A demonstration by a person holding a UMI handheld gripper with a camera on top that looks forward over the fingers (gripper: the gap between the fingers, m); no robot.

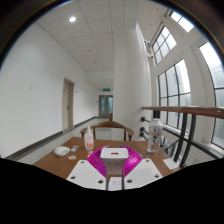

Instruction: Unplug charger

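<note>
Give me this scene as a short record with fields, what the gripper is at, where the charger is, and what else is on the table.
setting: indoor hall with tall windows and a far door
gripper: fingers open, pink pads facing inward
charger: white block between the fingers, gaps at both sides
table: brown wooden top
other items: pink bottle, clear bottle, small white object
chair: wooden, beyond the table
task state: charger not yet gripped; whether it is plugged in cannot be told
</note>
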